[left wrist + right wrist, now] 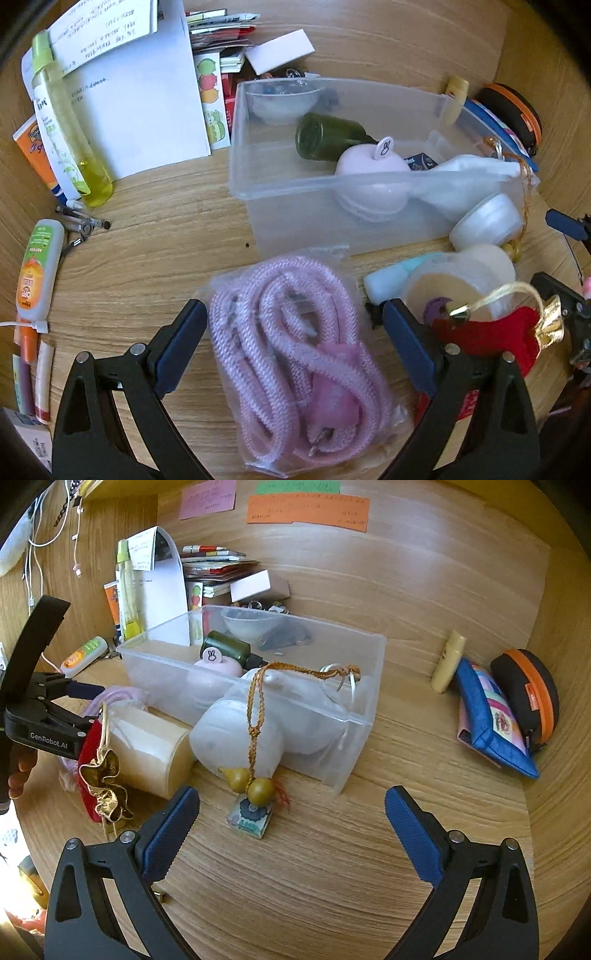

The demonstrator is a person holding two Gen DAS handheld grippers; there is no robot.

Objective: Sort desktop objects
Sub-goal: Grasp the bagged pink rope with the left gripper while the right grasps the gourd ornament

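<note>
Your left claw (295, 325) is spread wide around the bagged pink cord (295, 373), which lies on the table (147, 258) with its long axis running near to far, just short of the clear bin (332, 184); your right claw (291, 805), also apart, holds nothing

A pink braided cord (299, 354), coiled and sealed in a clear plastic bag, lies flat on the wood between the left gripper's (295, 325) spread fingers. Just ahead of them stands the clear plastic bin (295, 184), holding a dark green bottle (328, 137) on its side and a pink apple-shaped case (373, 162).
</note>
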